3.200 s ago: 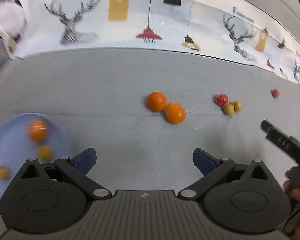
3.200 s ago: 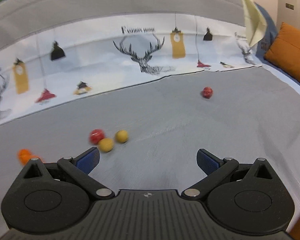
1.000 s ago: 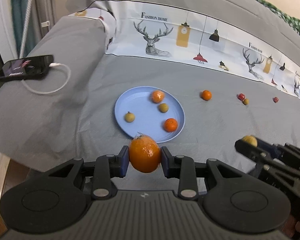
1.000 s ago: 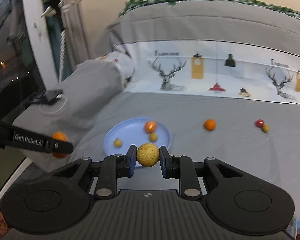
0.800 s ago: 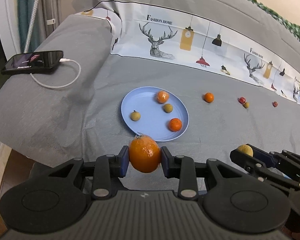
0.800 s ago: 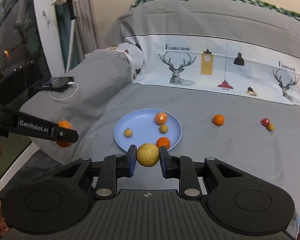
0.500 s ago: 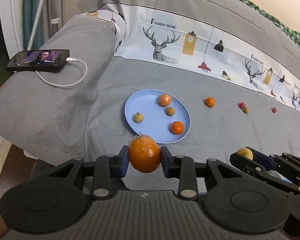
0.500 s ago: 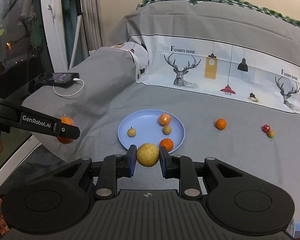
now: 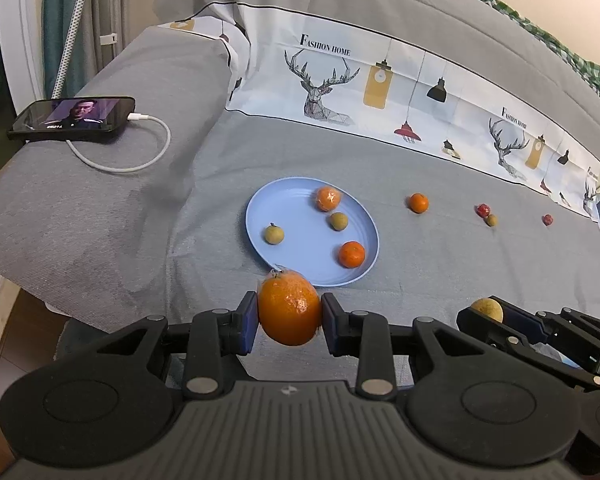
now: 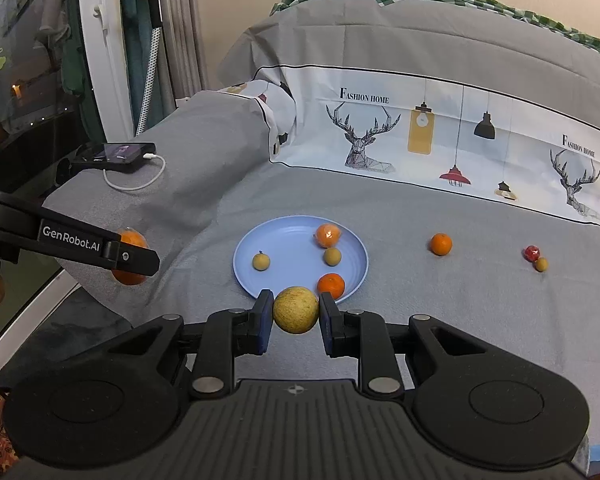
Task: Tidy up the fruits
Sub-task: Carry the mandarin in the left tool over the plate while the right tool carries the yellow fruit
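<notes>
While the left gripper (image 9: 289, 320) clamps the orange (image 9: 289, 307) at lower centre, the right gripper (image 10: 295, 318) grips the yellow-green fruit (image 10: 295, 309). Both fruits look round, light and bruisable; hold across the widest part, above the plate (image 10: 260, 244).

Both wrist cameras look forward and down along their own fingers over the bed (image 9: 440, 264), from off its near edge. They share the blue plate (image 9: 296, 208) (image 10: 288, 240), the loose fruit to its right and the phone (image 9: 72, 120) (image 10: 116, 158) at left; each also catches the other gripper.
</notes>
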`<action>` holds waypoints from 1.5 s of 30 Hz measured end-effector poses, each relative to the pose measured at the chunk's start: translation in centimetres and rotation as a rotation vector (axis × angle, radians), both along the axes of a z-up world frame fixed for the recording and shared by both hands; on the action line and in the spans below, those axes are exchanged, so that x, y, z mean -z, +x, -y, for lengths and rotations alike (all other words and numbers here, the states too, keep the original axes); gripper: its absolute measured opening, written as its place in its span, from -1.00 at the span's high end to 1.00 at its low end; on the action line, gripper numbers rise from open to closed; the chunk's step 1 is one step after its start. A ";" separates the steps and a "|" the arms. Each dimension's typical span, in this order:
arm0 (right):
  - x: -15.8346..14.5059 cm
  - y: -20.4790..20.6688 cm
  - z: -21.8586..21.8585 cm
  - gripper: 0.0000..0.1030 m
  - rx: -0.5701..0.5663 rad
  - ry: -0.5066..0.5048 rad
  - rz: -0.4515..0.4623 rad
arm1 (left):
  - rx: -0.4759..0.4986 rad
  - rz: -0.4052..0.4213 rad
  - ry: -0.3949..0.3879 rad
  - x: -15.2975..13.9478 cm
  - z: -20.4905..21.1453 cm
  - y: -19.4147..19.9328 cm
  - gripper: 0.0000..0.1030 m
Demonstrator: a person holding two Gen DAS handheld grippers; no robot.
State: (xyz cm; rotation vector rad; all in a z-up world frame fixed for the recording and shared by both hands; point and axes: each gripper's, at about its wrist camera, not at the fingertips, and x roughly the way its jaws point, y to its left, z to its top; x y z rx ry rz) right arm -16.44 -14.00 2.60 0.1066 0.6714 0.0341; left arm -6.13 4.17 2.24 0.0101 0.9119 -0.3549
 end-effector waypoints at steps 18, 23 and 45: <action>0.7 1.1 -0.2 0.51 0.004 0.009 -0.027 | -0.042 -0.009 0.024 0.8 -0.8 2.7 0.29; 1.1 2.2 0.1 0.51 0.019 0.015 -0.039 | -0.053 -0.015 0.031 0.9 -0.7 4.3 0.29; 5.4 14.4 1.8 0.51 0.013 -0.010 -0.115 | 0.057 -0.037 0.070 4.7 6.3 16.5 0.28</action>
